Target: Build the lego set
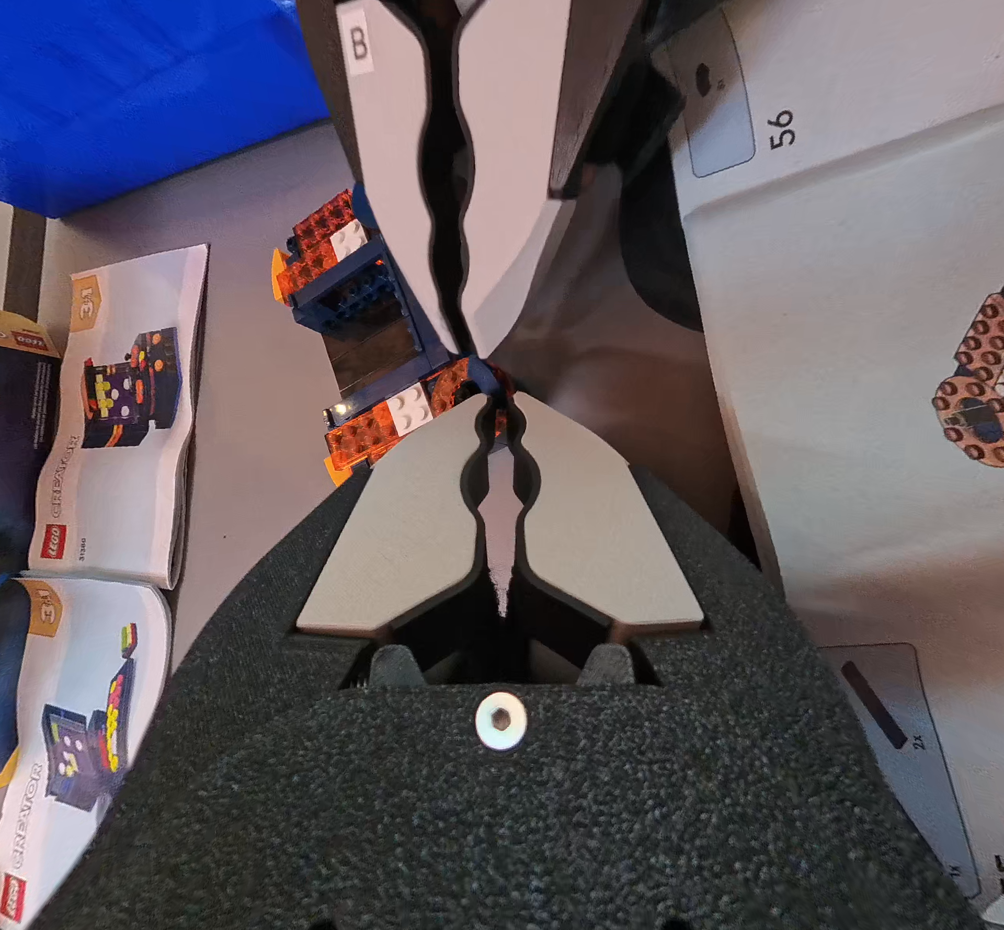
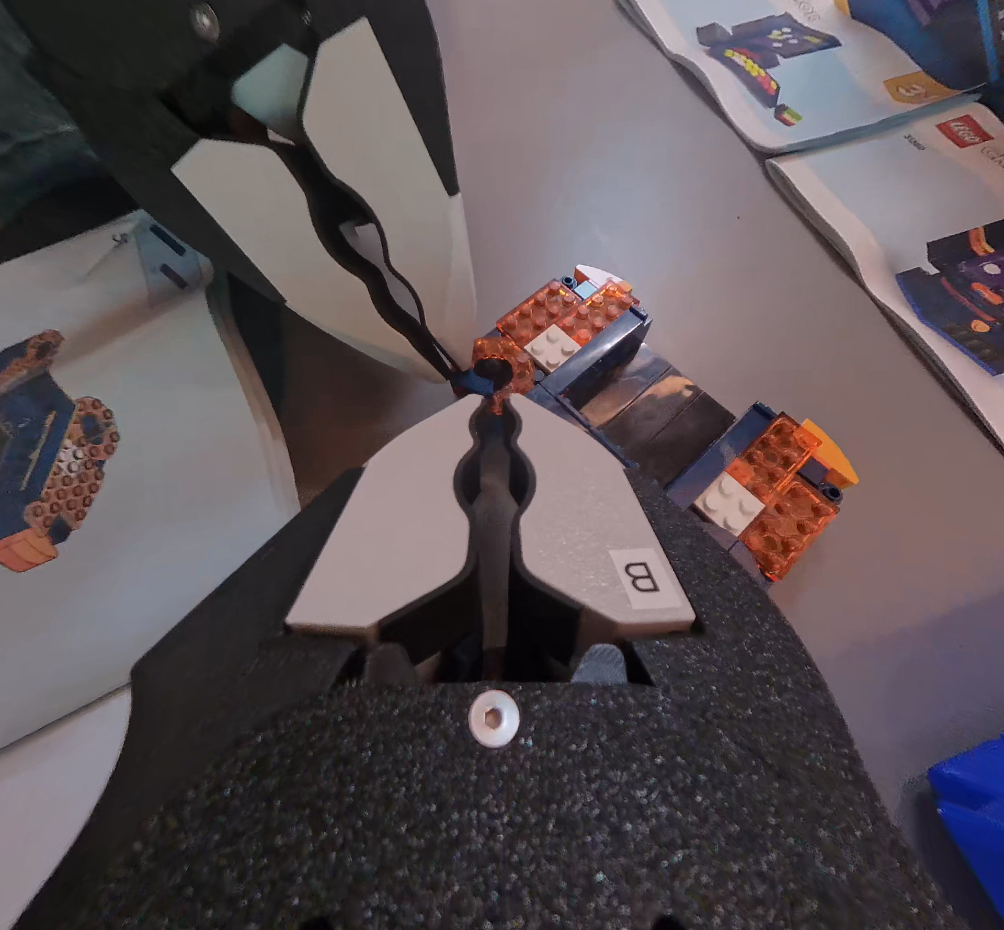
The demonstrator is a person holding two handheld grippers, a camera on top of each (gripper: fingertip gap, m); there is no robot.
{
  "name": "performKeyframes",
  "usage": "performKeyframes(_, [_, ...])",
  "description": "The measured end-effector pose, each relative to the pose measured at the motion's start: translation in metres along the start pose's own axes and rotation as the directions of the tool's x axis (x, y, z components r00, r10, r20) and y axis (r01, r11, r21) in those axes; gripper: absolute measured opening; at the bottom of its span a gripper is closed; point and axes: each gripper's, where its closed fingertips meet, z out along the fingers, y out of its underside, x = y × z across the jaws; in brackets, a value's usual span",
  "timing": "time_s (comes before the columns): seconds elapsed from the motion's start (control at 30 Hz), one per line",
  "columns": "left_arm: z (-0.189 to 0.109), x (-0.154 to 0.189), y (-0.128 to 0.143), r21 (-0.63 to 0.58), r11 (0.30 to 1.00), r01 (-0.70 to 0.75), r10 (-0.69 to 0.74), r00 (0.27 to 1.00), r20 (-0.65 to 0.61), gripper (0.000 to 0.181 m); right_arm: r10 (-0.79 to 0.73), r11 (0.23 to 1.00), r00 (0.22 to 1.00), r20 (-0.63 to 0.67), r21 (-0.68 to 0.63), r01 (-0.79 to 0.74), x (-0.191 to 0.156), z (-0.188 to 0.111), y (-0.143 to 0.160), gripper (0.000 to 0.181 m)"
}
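Meeting tip to tip over the round orange piece (image 2: 502,368), both claws look nearly closed: the right claw (image 2: 497,404) seems to pinch its near edge, and the left claw (image 1: 497,404) nips it too, though what exactly is gripped is hard to tell. The model (image 2: 652,404) stretches rightward across the tabletop (image 2: 570,143).

Glossy translucent orange plastic bricks (image 2: 565,314), matt grainy black tongs (image 2: 495,404)

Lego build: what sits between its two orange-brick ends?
In the right wrist view, a row of dark glossy tiles spans the build between them.
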Motion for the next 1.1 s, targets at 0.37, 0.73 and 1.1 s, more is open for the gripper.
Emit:
performKeyframes(0.37, [-0.002,0.001,0.004,-0.046,0.997,-0.057,0.057,0.998,-0.003,0.004,-0.003,0.999,1.0,-0.008,0.052,0.003,0.001,-0.003,-0.007,0.001])
performKeyframes(0.73, [-0.002,0.0,0.005,-0.07,0.992,-0.109,0.109,0.994,-0.006,0.004,-0.043,0.998,0.999,0.01,0.049,0.043,-0.005,0.003,-0.005,0.0])
performKeyframes(1.1, [-0.009,-0.003,-0.006,0.026,0.998,-0.066,0.065,0.998,0.005,0.008,0.028,0.997,1.0,0.004,0.078,-0.028,0.003,0.001,-0.008,0.0])
